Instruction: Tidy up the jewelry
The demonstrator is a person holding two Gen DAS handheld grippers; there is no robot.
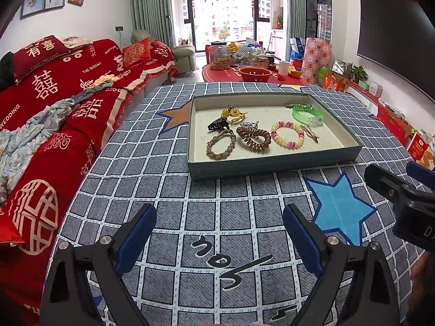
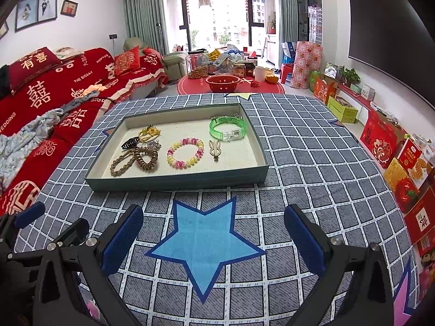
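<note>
A shallow teal tray (image 1: 272, 163) (image 2: 176, 180) sits on the checked cloth and holds jewelry: a green bangle (image 1: 307, 114) (image 2: 227, 129), a pink-yellow bead bracelet (image 1: 288, 135) (image 2: 185, 152), a brown coil hair tie (image 1: 253, 137) (image 2: 146, 157), a braided tan band (image 1: 221, 144) (image 2: 122, 164), a black claw clip (image 1: 217, 123) (image 2: 130, 142), a yellow charm piece (image 1: 233, 114) (image 2: 149, 131) and a rabbit hairpin (image 1: 311, 133) (image 2: 214, 148). My left gripper (image 1: 218, 240) is open and empty, short of the tray. My right gripper (image 2: 213, 241) is open and empty over the blue star (image 2: 204, 240).
A red-covered sofa (image 1: 54, 103) runs along the left with a crumpled blanket (image 1: 30, 133). A low red table (image 1: 244, 74) with jars and a red basket stands beyond. Gift boxes (image 2: 402, 163) line the right wall under a TV (image 2: 386, 32). The right gripper's body (image 1: 402, 198) shows at the left view's right edge.
</note>
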